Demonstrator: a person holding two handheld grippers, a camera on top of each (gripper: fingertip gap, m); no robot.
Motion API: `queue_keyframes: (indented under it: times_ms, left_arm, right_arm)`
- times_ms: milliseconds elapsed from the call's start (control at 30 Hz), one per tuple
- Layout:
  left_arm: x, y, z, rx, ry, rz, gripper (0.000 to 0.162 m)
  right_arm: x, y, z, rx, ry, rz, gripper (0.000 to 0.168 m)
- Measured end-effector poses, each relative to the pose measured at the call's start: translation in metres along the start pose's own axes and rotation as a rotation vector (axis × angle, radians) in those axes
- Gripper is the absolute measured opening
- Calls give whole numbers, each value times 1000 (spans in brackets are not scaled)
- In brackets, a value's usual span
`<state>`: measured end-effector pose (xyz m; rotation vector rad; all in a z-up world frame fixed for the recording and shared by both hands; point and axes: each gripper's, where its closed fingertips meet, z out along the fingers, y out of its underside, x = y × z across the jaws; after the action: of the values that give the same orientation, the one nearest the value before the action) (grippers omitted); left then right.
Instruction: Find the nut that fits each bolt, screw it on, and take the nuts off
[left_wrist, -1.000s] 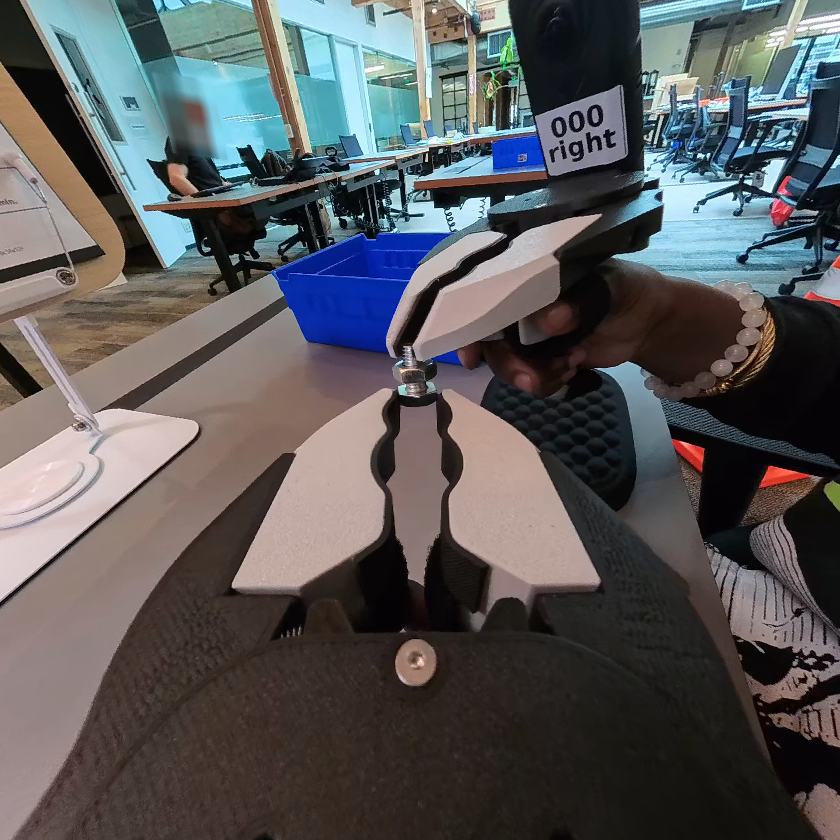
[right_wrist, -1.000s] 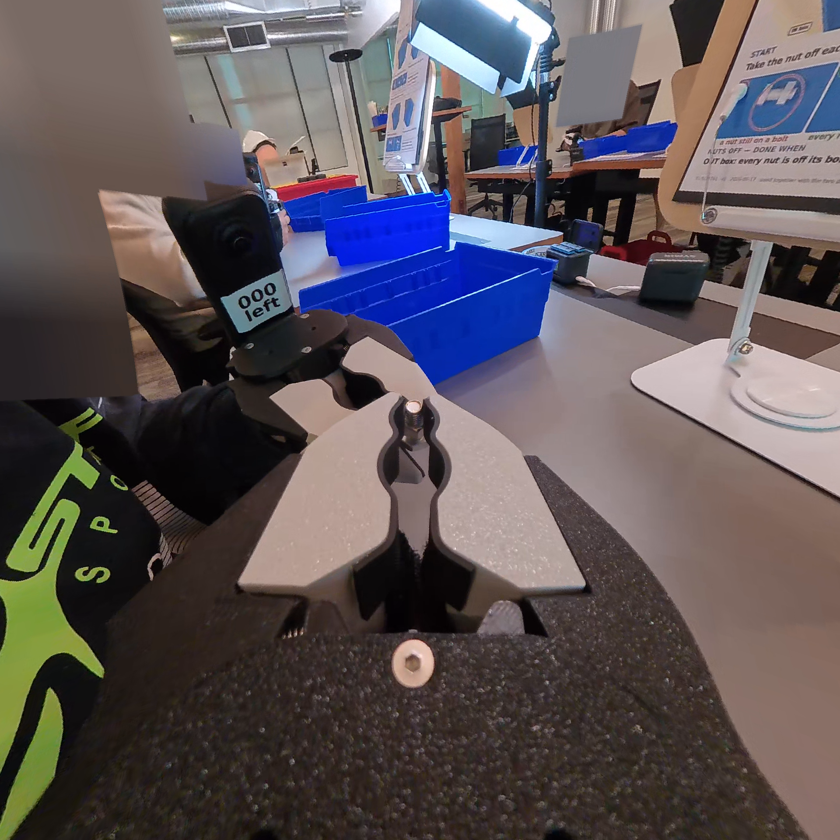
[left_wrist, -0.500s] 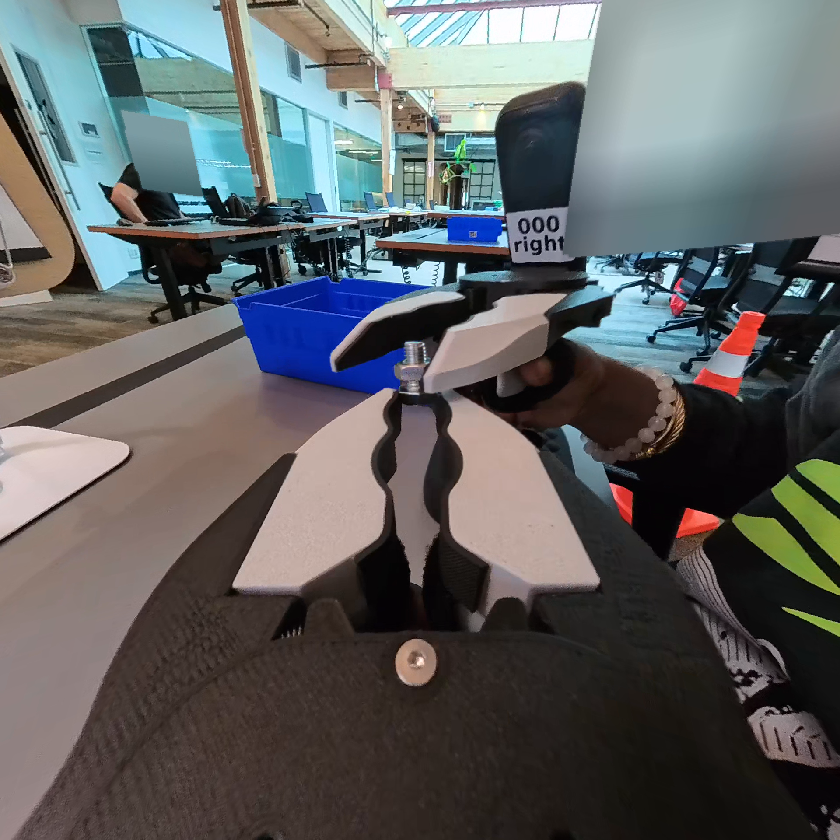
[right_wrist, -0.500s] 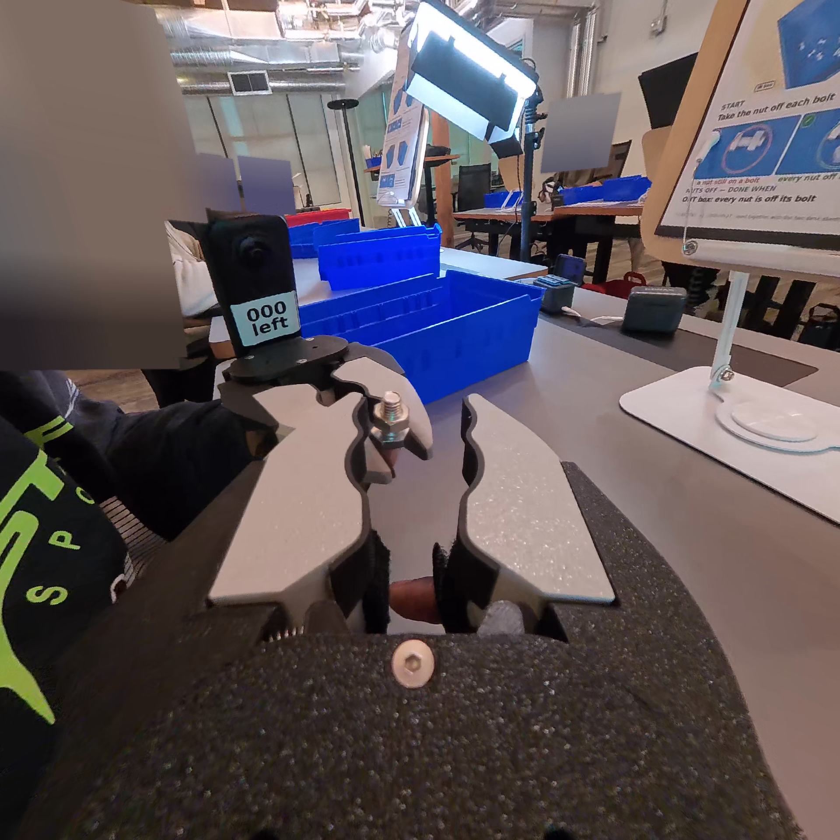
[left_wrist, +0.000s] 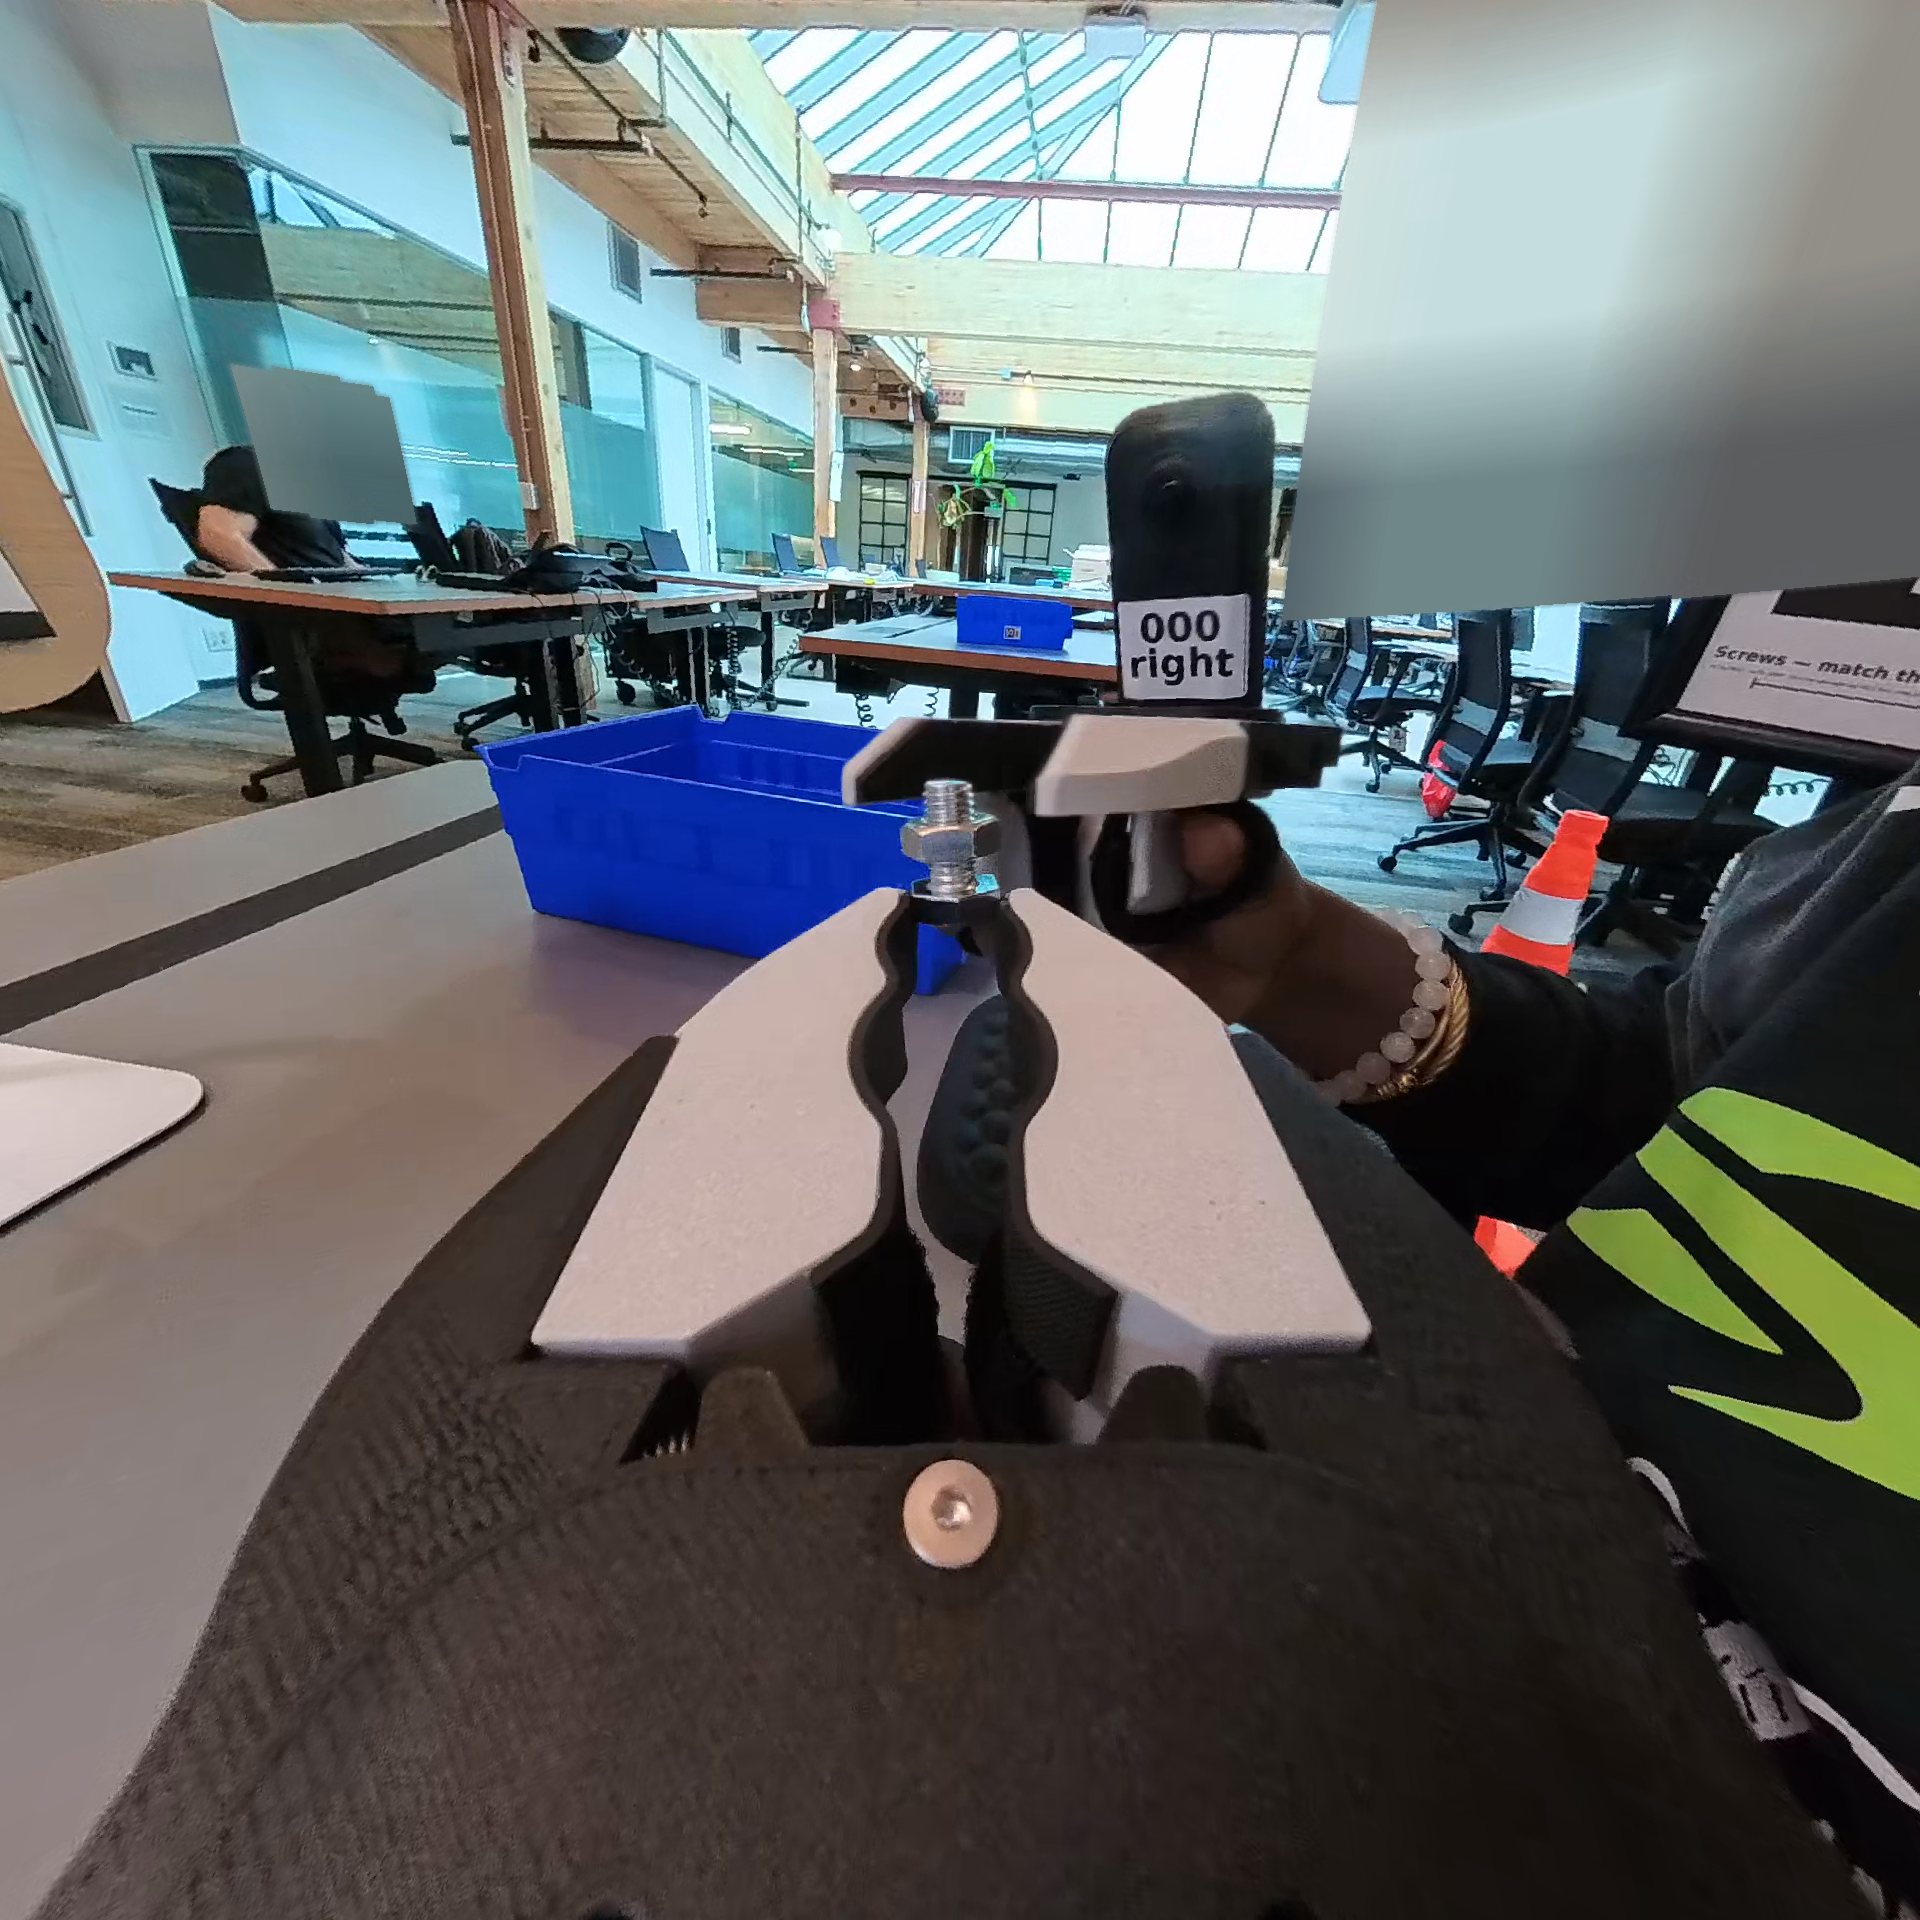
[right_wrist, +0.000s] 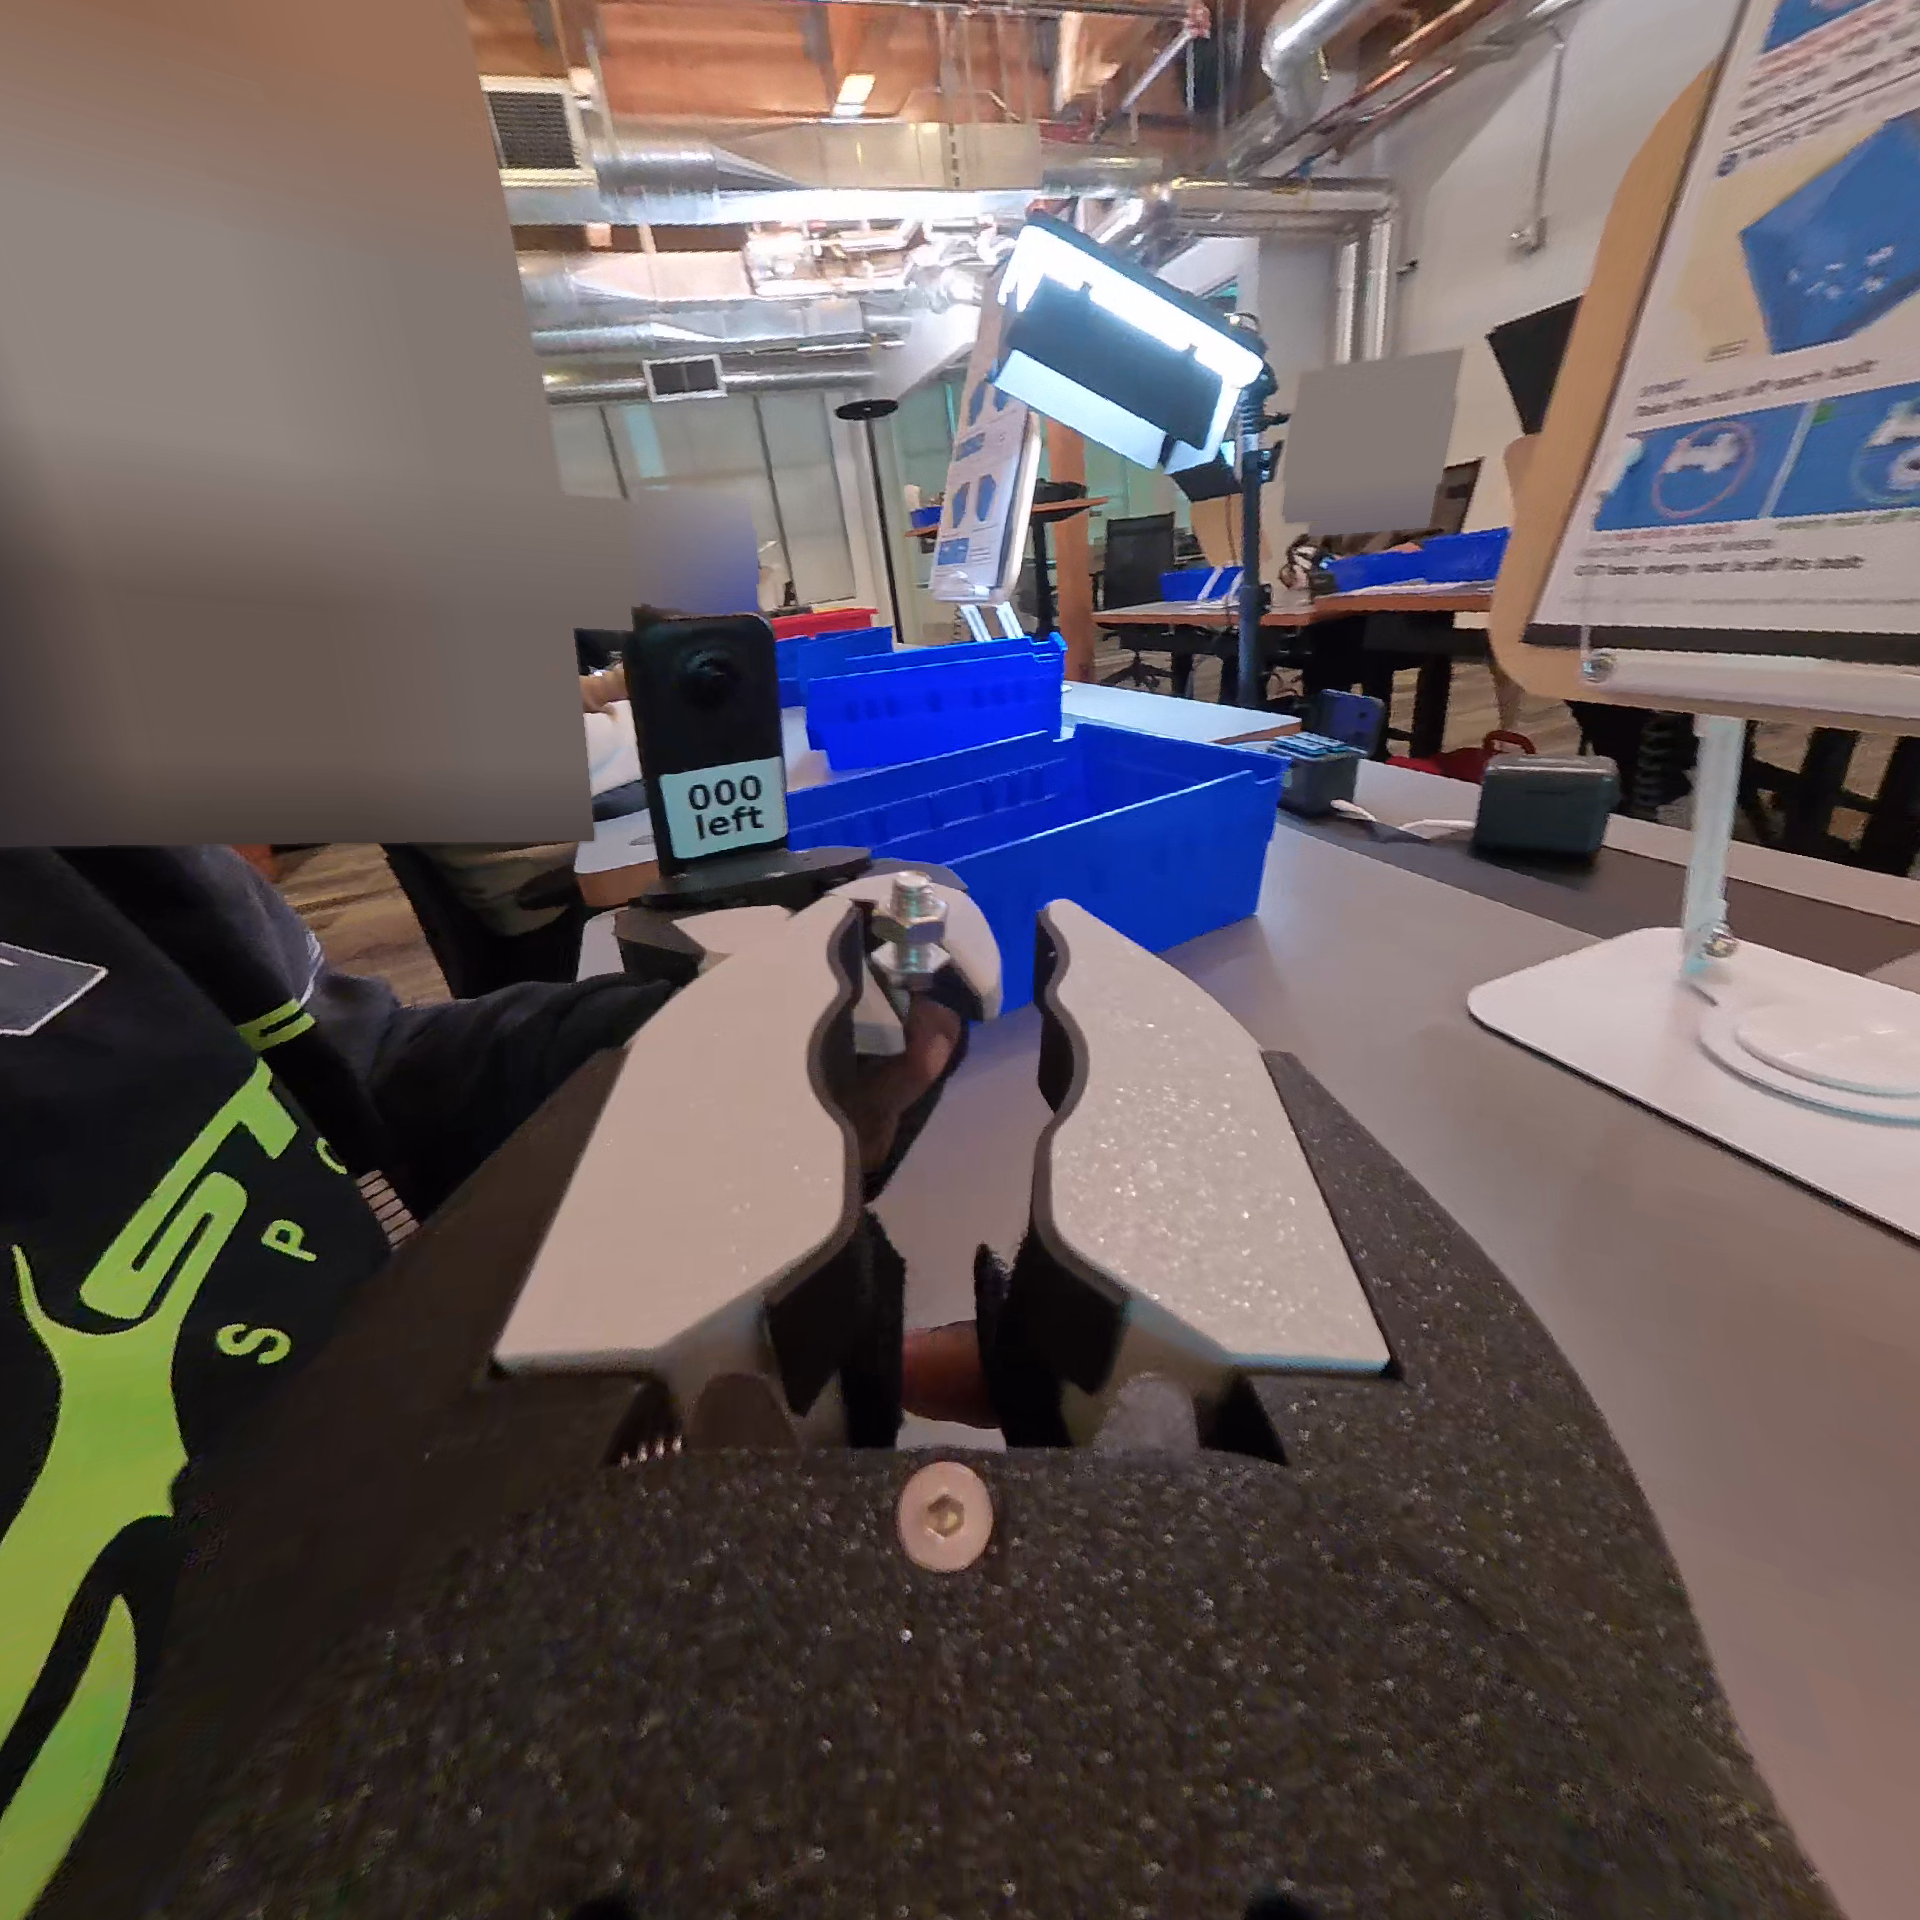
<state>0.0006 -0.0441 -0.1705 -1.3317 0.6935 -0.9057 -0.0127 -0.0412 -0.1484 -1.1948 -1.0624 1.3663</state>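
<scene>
On the grey worktop (left_wrist: 312, 1039) a blue bin (left_wrist: 707, 831) stands; left tongs (left_wrist: 951, 909) pinch the upright bolt (left_wrist: 948, 847), right tongs (right_wrist: 940, 951) gape empty beside it.

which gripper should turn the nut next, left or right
Probably the right gripper: it is open and empty, fingers level with the nut. The left gripper is shut on the bolt at its base, holding it upright.

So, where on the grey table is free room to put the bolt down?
Bare grey table lies between the blue bin and the white stand base; a second patch lies left of the bin, toward the white base. It is crowded where the hand-held grippers meet at the bolt.
</scene>
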Motion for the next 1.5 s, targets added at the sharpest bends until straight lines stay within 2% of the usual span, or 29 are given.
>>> queue_keyframes:
  times_ms: [233,333,467,533,767,900,1067,1167,1233,1500]
  left_arm:
    - [4,-1,0,14,22,0,14]
    - [4,-2,-1,23,26,-6,14]
    - [3,-5,-2,37,31,-16,14]
    - [3,-4,-2,35,32,-18,14]
    - [4,-2,0,27,36,-13,14]
    - [5,-1,0,24,42,-11,14]
    - [4,-3,-1,33,38,-11,15]
    - [6,-6,-2,48,51,-15,14]
    - [6,-5,-2,45,49,-11,14]
    - [6,-3,-1,34,48,-1,14]
  right_arm:
    - [-2,7,16,-33,-2,-30,38]
    - [-1,4,8,-20,-8,-30,34]
    - [12,-1,-10,17,47,-18,13]
    - [12,-4,-13,33,47,-13,11]
    - [-7,1,10,8,-32,-16,34]
    - [-7,3,18,-7,-33,-24,36]
    - [0,0,4,3,-24,-11,31]
    - [12,-6,-10,44,34,-5,13]
    - [12,-7,-13,52,35,-1,11]
    - [-9,0,11,4,-47,-39,32]
